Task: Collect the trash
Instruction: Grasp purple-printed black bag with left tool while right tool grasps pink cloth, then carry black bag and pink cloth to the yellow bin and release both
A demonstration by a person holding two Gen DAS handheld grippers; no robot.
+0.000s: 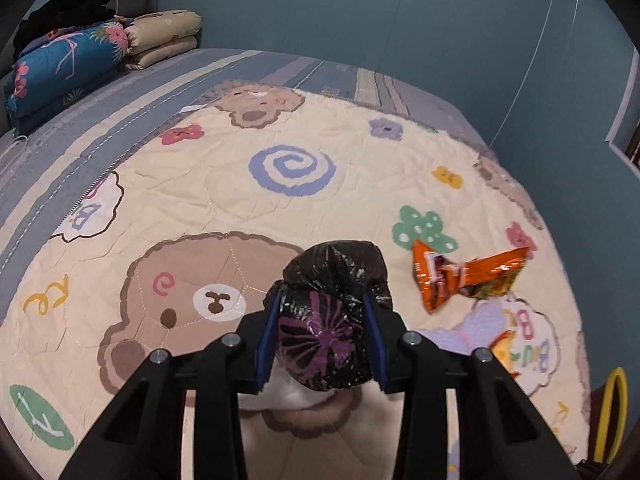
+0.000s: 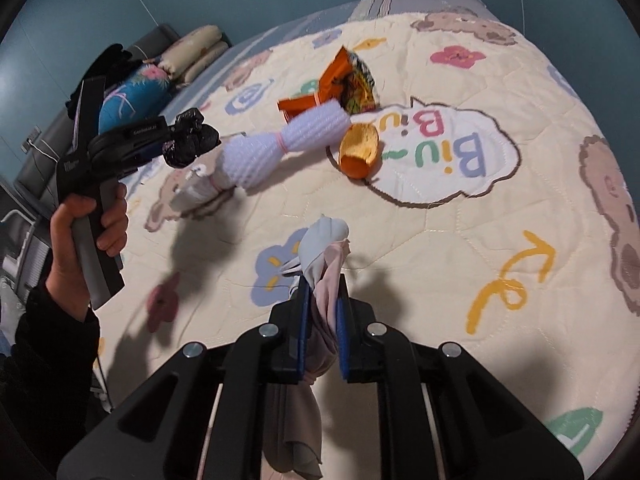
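My left gripper (image 1: pixel 323 305) is shut on a crumpled black plastic bag (image 1: pixel 334 276) with a purple pattern, held above the quilt. The right wrist view shows that same left gripper (image 2: pixel 170 145) from the side, gripped by a hand (image 2: pixel 88 220), with the black bag (image 2: pixel 194 136) at its tip. My right gripper (image 2: pixel 322 294) is shut on a twisted pale grey and pink bag (image 2: pixel 326 246) that hangs down behind the jaws. An orange snack wrapper (image 1: pixel 468 276) (image 2: pixel 340 84), a white foam net bundle (image 2: pixel 280 140) and a crumpled orange piece (image 2: pixel 358 148) lie on the quilt.
Everything rests on a bed covered by a cream cartoon quilt (image 1: pixel 240 200) (image 2: pixel 440 260). Folded blankets (image 1: pixel 64 64) are stacked at the far left against a blue wall (image 1: pixel 360 8). A yellow loop (image 1: pixel 612 412) stands beside the bed at the right.
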